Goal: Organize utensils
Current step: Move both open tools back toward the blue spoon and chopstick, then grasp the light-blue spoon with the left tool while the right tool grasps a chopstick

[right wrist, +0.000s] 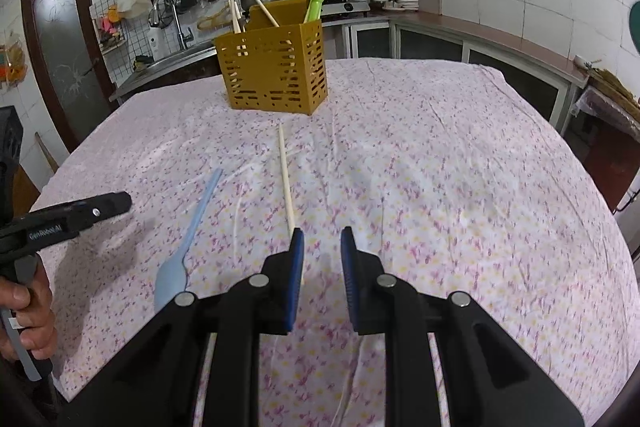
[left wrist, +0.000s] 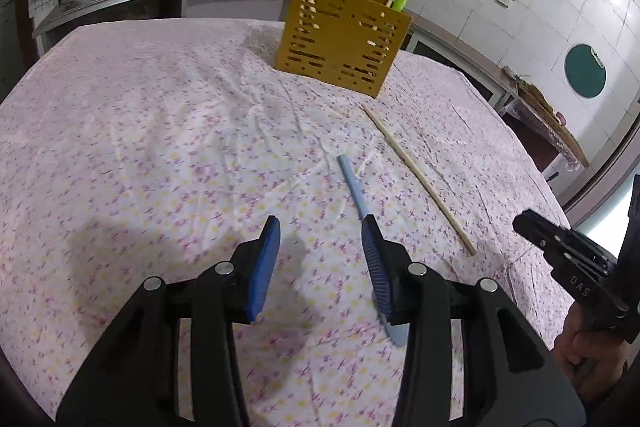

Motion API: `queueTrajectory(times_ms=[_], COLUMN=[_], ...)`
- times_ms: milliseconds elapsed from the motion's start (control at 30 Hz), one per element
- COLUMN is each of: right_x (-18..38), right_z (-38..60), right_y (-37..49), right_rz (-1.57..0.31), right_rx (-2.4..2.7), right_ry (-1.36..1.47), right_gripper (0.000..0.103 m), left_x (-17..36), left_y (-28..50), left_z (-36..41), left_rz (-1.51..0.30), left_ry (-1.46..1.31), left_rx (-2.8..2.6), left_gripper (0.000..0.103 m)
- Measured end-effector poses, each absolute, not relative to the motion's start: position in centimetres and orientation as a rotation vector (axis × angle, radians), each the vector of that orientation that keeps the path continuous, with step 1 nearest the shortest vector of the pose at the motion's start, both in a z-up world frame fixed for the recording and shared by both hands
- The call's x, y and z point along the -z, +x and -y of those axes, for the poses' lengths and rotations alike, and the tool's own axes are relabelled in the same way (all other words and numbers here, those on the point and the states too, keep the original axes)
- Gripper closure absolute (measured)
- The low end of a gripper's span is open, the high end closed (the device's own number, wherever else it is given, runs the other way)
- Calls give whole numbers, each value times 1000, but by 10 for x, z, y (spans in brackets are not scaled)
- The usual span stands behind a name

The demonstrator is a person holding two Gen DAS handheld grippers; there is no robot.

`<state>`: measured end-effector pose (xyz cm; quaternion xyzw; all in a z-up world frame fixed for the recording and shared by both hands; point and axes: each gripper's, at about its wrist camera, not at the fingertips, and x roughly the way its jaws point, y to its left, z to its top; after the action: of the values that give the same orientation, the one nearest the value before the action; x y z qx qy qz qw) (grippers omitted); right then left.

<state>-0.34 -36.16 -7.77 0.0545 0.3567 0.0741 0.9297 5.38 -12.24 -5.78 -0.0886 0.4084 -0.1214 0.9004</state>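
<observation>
Between the left gripper's (left wrist: 320, 227) parted jaws lies only bare cloth (left wrist: 160, 147); its right pad (left wrist: 374, 251) sits over the spoon (left wrist: 352, 183), whose pale blue handle runs far-left from that pad and whose bowl shows near, beneath the finger. The right gripper (right wrist: 322, 239) is also open and holds nothing; its left pad (right wrist: 295, 255) covers the near end of the chopstick (right wrist: 286, 179), which points far toward the holder (right wrist: 276, 75).

The step in hand appears to be picking up a loose utensil. To do it well, I judge each gripper should shift sideways so its piece lies midway between the pads, come down flat to the cloth, close across the shaft, then lift and drop it upright into the holder.

The yellow slotted holder stands at the far middle of the table with chopsticks and a green utensil already in it. Spoon and chopstick lie near each other, so the two grippers may crowd. The wrinkled cloth could bunch between the pads. A stove, pots and shelves stand well beyond.
</observation>
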Motion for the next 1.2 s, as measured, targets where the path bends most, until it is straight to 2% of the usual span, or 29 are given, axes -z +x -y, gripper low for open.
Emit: queueTrajectory(times_ms=[533,633,733,833,1100,1200], right_x=[67,76,86,94,119,121], right_z=[363,354,342,330,292,280], right_y=[60,73,87,99,135,139], right_rz=[-736,-773,-807,-836,-932,-943], right_rx=[-167,-183,-207,-216,-231,-235], right_ry=[117,109,102,100,10,-69], right_gripper=[84,84,84,84,84,93], left_x=[95,97,100,101,99,99], left_y=[125,132,143,155,160,160], left_z=[184,187,188,179,171,170], left_rz=[-999,-989,-965,-966,-966,-969], left_ry=[-115,-83,-43,-59,-78,-91], left_rx=[282,256,211,215,258,277], left_gripper=[63,70,89,95,96,97])
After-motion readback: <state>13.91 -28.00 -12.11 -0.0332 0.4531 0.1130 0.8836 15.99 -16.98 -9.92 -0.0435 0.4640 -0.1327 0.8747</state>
